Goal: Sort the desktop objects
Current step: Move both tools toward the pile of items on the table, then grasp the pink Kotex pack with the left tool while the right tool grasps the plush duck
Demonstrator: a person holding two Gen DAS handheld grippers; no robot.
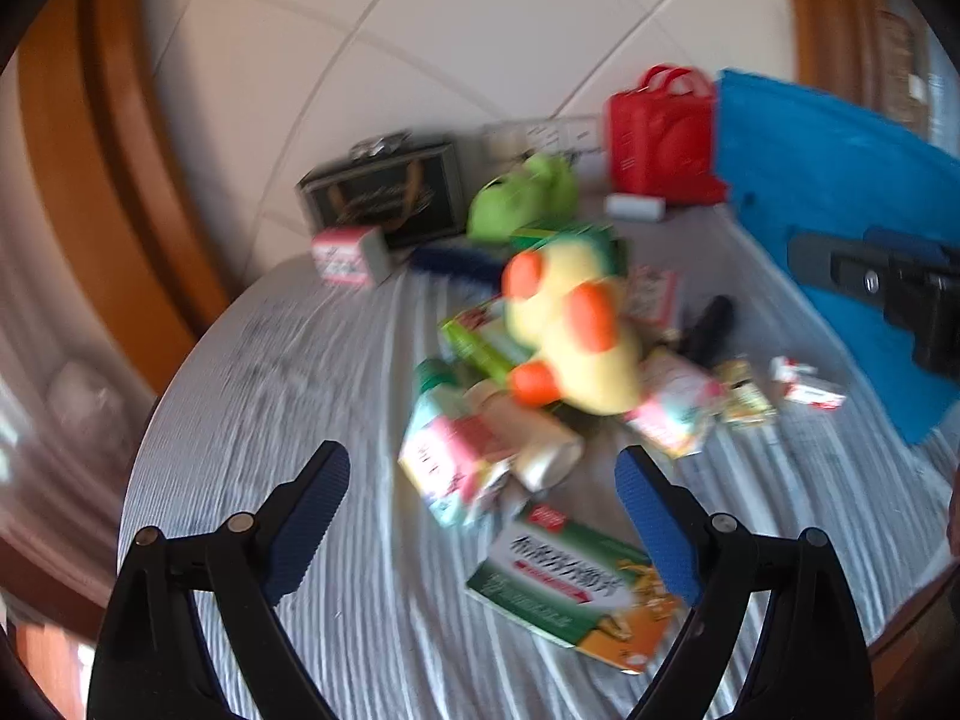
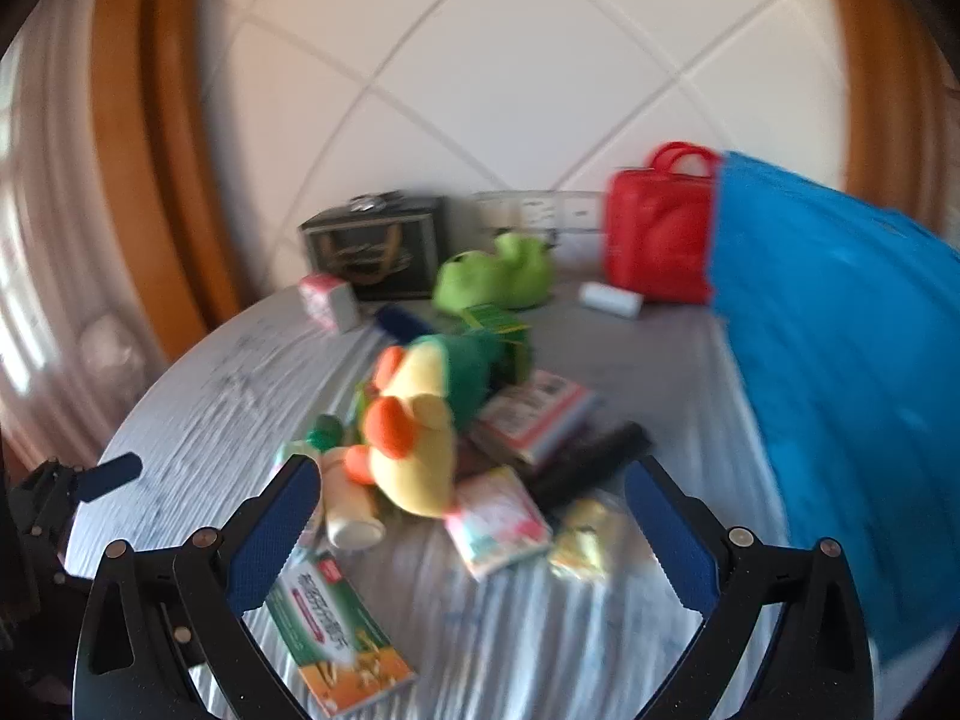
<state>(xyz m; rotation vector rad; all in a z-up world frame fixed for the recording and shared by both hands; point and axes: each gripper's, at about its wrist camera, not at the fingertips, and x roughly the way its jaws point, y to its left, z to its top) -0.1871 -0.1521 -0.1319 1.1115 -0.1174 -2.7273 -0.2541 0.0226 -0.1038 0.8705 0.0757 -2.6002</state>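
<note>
We hold both jaws wide and empty, the left gripper (image 1: 483,510) and right gripper (image 2: 471,531) hovering near the plush toy (image 1: 570,324). Around the toy, the boxes and bottle lie heaped mid-tabletop (image 1: 288,396), so sorting looks barely begun.

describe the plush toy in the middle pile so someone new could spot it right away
On the grey striped tablecloth, look at the heap of boxes and packets in front of the red bag. The plush toy lies on top of that heap. It alone is soft: pale yellow with orange patches and a green part.
</note>
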